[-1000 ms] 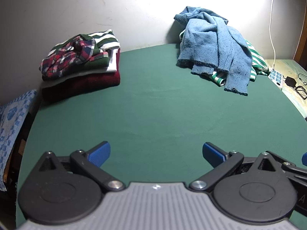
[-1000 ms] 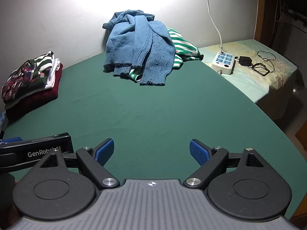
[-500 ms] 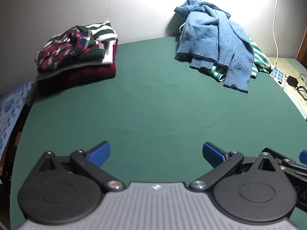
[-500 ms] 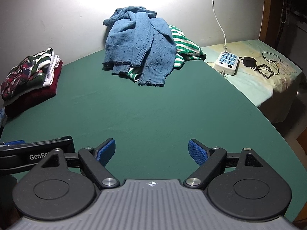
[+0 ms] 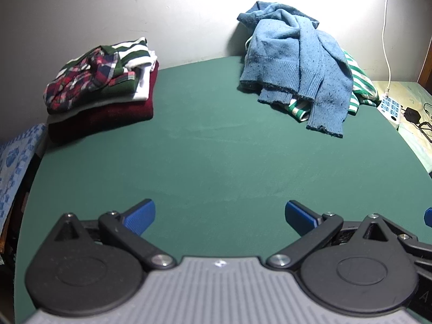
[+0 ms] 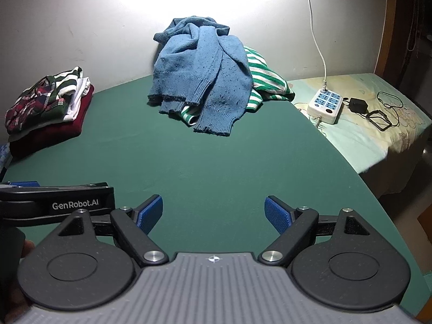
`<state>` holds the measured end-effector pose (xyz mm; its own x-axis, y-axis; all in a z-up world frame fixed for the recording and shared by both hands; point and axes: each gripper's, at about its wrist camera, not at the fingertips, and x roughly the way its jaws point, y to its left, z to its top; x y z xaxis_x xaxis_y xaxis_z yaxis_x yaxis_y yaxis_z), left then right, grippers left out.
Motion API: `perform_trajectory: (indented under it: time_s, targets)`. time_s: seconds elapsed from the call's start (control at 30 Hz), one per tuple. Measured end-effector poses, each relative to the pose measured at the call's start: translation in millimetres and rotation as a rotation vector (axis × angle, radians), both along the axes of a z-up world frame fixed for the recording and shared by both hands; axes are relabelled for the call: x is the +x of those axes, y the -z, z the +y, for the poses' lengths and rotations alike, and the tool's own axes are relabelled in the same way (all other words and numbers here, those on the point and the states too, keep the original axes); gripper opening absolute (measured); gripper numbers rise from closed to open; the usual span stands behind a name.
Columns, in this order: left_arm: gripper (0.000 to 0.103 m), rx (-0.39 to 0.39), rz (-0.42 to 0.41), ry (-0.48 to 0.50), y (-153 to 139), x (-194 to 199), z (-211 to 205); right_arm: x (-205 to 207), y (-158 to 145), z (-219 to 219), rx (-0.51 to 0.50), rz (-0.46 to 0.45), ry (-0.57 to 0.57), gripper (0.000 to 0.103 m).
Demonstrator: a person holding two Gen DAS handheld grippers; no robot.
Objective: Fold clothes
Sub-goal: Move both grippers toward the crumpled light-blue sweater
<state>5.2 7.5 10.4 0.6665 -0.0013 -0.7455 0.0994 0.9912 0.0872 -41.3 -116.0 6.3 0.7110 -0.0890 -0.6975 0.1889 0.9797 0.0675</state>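
A crumpled blue knit sweater [image 5: 294,62] lies in a heap at the back of the green table [image 5: 216,148], on top of a green-and-white striped garment [image 5: 356,78]. Both show in the right wrist view, the sweater [image 6: 199,73] over the striped garment [image 6: 264,75]. A folded stack [image 5: 100,86] with a plaid shirt on top and a dark red piece below sits at the back left; it also shows in the right wrist view [image 6: 46,105]. My left gripper [image 5: 220,216] and my right gripper [image 6: 213,213] are open, empty, and hover near the table's front edge.
A white power strip [image 6: 326,102] with a cable up the wall, a black adapter [image 6: 357,105] and wires lie on the bed to the right of the table. A blue patterned cloth [image 5: 13,167] hangs at the left. The wall stands right behind the clothes.
Both grippers stay open. The left view has shifted slightly, so the clothes sit a little lower and further right. The right view has moved a little closer to the sweater heap.
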Motion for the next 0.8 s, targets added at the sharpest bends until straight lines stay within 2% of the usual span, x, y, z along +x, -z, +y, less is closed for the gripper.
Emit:
perform_trajectory:
  time_s: [0.23,0.5,0.7,0.8]
  targets:
    - [0.102,0.035,-0.018,0.011,-13,15,-10,18,-18,-9,-0.010,-0.021,-0.031,0.085]
    - [0.102,0.077,-0.086,-0.007,-48,42,-15,47,-51,-19,0.006,-0.080,-0.070,0.084]
    - [0.102,0.085,-0.105,0.009,-72,64,-23,73,-77,-33,0.015,-0.115,-0.116,0.084]
    - [0.102,0.073,-0.099,0.013,-78,73,-27,87,-86,-45,0.030,-0.119,-0.109,0.076]
